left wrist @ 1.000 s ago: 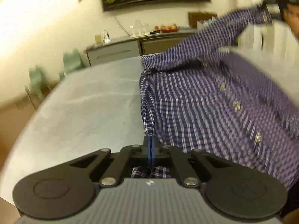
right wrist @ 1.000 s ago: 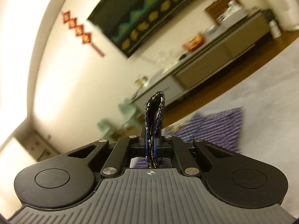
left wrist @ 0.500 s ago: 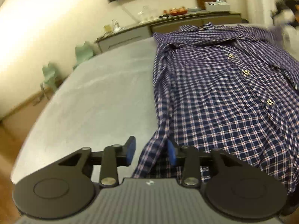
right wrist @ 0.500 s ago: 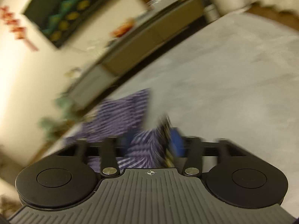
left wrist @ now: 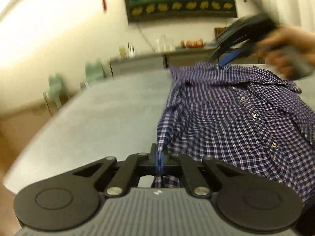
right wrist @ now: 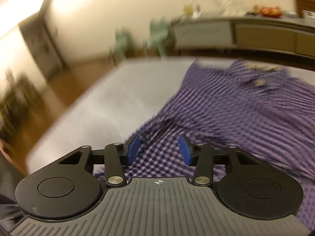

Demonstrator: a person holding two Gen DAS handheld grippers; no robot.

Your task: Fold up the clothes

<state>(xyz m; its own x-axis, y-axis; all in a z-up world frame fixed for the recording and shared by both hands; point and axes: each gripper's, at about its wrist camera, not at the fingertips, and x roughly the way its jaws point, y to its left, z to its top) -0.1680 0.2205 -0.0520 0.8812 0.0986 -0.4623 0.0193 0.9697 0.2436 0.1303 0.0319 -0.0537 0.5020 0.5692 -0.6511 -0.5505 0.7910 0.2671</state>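
Shirt [left wrist: 226, 122]: a blue-and-white checked button-front garment, spread front-up on the grey counter [left wrist: 110, 114], with its collar toward the far end and its snap buttons running down the placket.

Left claw [left wrist: 159, 157]: closed completely. The blue pads are pressed together on a raised fold of the shirt's left edge near the hem. The pinched cloth rises as a narrow ridge directly ahead of the fingertips, and a small flap of it shows behind them under the linkage. The rest of the shirt lies ahead and to the right of this claw.

Right claw [right wrist: 159, 152]: wide open, with both blue pads [right wrist: 133, 147] well apart and nothing clamped between them. It hangs over the shirt [right wrist: 236, 118], with checked fabric visible between and below the fingers. Whether the pads touch the cloth cannot be determined because of motion blur. In the left wrist view, the right claw [left wrist: 228, 58] appears blurred at the collar end of the shirt, gripped by the right hand [left wrist: 289, 47].

Background: a sideboard [left wrist: 137, 63] along the far wall, under a dark wall picture [left wrist: 181, 0]
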